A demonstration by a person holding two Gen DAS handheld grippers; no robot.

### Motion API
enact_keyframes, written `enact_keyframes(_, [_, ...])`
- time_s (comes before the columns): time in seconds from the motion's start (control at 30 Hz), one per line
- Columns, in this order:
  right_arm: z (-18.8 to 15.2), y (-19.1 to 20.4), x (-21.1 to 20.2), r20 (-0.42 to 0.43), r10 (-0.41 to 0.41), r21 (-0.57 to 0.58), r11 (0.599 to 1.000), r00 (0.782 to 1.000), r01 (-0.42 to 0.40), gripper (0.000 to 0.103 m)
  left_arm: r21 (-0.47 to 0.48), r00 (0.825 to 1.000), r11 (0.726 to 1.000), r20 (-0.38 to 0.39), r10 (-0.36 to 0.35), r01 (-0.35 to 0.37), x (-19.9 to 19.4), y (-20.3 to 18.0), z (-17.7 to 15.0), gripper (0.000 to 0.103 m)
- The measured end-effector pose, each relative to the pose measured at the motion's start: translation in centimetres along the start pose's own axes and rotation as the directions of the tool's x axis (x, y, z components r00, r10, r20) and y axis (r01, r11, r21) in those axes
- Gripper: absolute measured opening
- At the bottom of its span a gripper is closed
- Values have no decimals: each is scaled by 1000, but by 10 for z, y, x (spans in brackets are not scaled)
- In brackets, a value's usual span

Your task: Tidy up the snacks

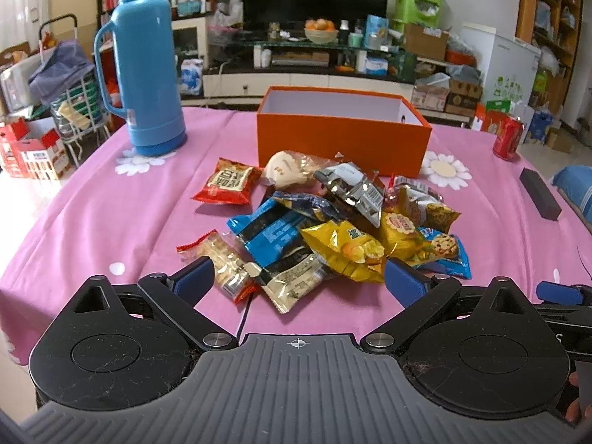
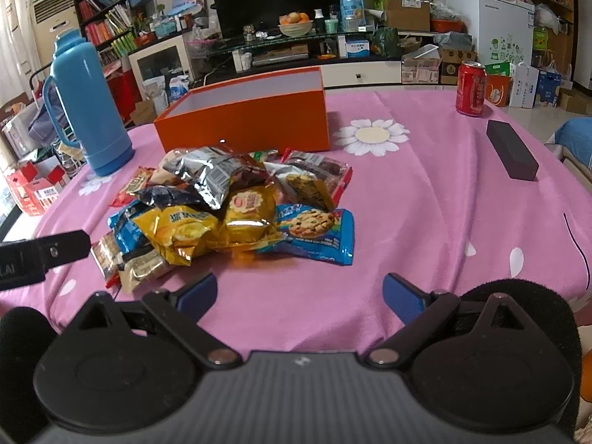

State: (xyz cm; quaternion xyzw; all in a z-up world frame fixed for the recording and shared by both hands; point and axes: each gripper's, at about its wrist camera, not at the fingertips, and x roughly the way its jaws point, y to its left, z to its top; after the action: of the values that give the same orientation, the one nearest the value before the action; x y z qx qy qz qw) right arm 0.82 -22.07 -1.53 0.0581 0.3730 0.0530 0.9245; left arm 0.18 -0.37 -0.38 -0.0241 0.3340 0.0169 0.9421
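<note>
Nothing packed yet: snack pile (image 1: 325,222) sits mid-table w/ orange box (image 1: 344,137) empty behind it, toward far edge. My left claw (image 1: 299,277) & right claw (image 2: 299,294) both gape wide, holding nothing. Next: close on nearest packet, carry to box.

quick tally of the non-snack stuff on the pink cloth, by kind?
Orange box: 1
Blue thermos: 1
Red can: 1
Black block: 1
Total: 4, all standing apart from the snack pile.
</note>
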Motion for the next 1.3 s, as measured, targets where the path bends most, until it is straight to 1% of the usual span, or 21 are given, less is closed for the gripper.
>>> enact_keyframes(0.33, [-1,1,0,-1,3,-5,1000,1000,-3,95,0,1000,1000,-2,0,0,0,0,0,80])
enact_keyframes(0.7, [-3,1,2,-5,1,-9,1000,1000,-2,95,-6,1000,1000,-21,-1,1,5,3,-3,81])
enact_keyframes(0.97, [-5,1,7,-22,-2,-12,1000,1000,1,95,-15,999,1000,-39,0,-1,10,5,-3,81])
enact_keyframes(1.3, [-4,4,0,-2,-3,-29,1000,1000,2,95,-24,1000,1000,-29,7,-7,4,7,-2,82])
